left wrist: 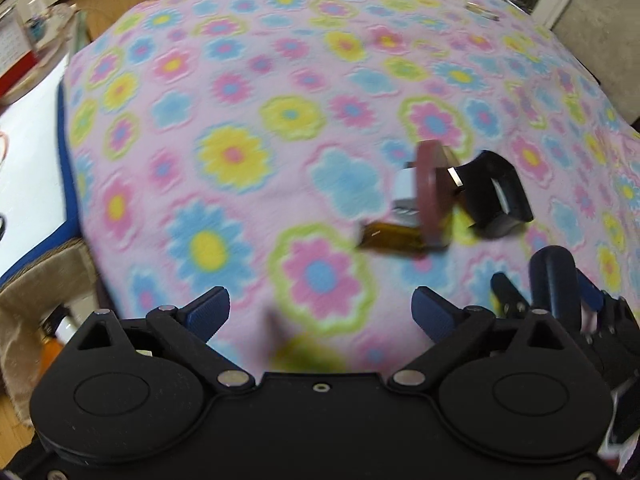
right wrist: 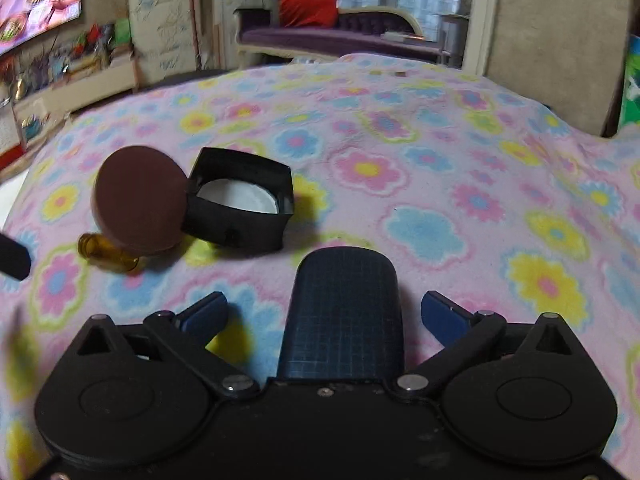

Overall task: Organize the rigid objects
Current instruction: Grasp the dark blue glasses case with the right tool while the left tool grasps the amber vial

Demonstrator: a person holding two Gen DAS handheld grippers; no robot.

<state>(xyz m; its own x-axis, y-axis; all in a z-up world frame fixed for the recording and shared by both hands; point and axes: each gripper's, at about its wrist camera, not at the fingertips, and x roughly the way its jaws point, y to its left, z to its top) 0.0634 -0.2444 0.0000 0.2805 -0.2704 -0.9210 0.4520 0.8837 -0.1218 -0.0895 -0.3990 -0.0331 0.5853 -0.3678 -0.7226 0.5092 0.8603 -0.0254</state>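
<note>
A brown round disc (right wrist: 140,200) leans on a black square container (right wrist: 240,204) that has a white round lid (right wrist: 238,196) inside; an amber bottle (right wrist: 106,254) lies under the disc. The same group shows in the left wrist view: disc (left wrist: 430,196), black container (left wrist: 496,196), amber bottle (left wrist: 394,238), a white piece (left wrist: 404,190). My right gripper (right wrist: 324,314) is open with a dark blue gridded object (right wrist: 344,316) between its fingers; it also shows in the left wrist view (left wrist: 554,284). My left gripper (left wrist: 320,312) is open and empty, near the group.
Everything lies on a pink flowered blanket (left wrist: 240,100). A burlap basket (left wrist: 24,304) with bottles stands at the blanket's left edge. A small thin object (left wrist: 482,12) lies far back. A purple sofa (right wrist: 340,36) and shelves stand beyond the blanket.
</note>
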